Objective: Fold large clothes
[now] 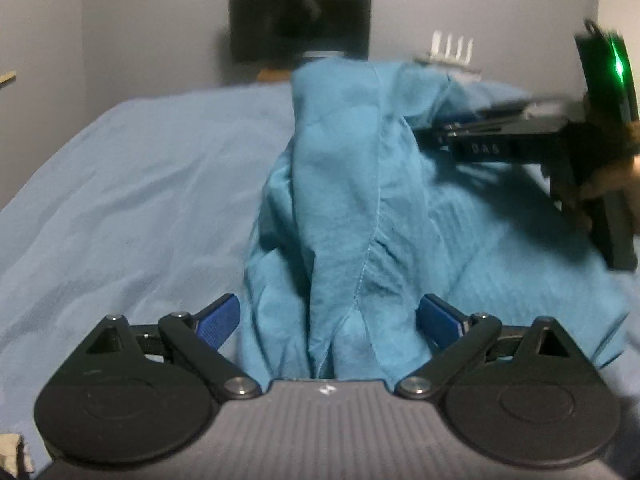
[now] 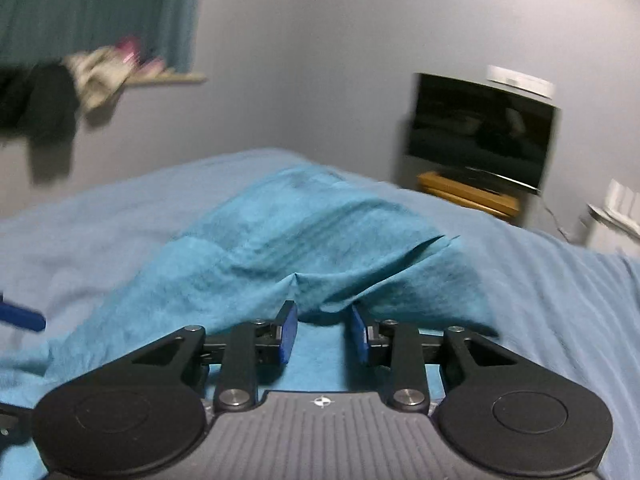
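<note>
garment point(image 1: 340, 200): 1 teal | bed point(image 1: 140, 200): 1 | grippers: 2 | television point(image 2: 480, 136): 1

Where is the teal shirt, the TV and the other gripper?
teal garment point(image 1: 340, 184): left wrist view, raised middle fold.
TV point(image 2: 480, 136): right wrist view, dark screen.
right gripper point(image 1: 448, 130): left wrist view, fingertips at cloth.

Plain teal garment point(image 1: 344, 200) on a pale blue bedsheet point(image 1: 140, 184) — tools black, blue pads point(image 2: 289, 332).

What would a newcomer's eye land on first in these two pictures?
A teal garment heaped high in the middle of a light blue bed. The left claw stands wide around its near folds, and a dark television hangs on the far wall.
</note>
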{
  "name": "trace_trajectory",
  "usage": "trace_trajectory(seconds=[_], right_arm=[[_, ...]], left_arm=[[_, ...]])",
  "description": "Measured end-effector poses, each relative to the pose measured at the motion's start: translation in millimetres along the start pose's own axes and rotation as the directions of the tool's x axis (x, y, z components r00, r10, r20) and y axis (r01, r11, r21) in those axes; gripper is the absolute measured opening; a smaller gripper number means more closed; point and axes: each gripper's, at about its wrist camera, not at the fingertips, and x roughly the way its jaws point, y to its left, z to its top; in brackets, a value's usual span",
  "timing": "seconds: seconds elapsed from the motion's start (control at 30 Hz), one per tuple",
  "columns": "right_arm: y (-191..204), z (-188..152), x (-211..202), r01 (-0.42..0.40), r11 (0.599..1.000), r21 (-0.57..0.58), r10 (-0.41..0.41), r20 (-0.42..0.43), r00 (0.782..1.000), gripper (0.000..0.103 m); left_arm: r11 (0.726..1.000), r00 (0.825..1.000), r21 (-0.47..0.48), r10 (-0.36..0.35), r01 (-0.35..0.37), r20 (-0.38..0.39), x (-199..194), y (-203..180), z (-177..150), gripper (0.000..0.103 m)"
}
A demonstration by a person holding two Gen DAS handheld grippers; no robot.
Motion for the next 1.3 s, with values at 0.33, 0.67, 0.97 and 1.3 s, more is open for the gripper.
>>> trace_trajectory(seconds=[0.33,0.67,0.97,1.3], right_arm=[[36.7,4.9,89.9,-0.077,0.993,-0.085,0.056,-0.23,0.972,0.032],[8.8,40.5,34.4,-0.185,0.978,0.1,0.187,-0.02,0.982,0.035],[51.1,52.2,121.6,-0.025,0.995,0.093,0.05,-0.277,0.96,0.031],[19.5,31.1,1.2,-0.022,0.994,0.106,0.028,-0.058,0.998,0.035]], left_arm=[[0.995,0.997,-0.101,-0.001,-0.008,-0.083,44.4,36.1,-15.1,0.103],[0.993,0.997,-0.112,-0.027,0.019,-0.071,50.5,47.1,-15.2,0.103],[0.999,0.998,-0.037,0.035,-0.037,-0.051,53.3,33.5,-11.9,0.103],[0.997,0.999,-0.078,-0.004,0.0,-0.05,57.9,44.1,-10.9,0.103]])
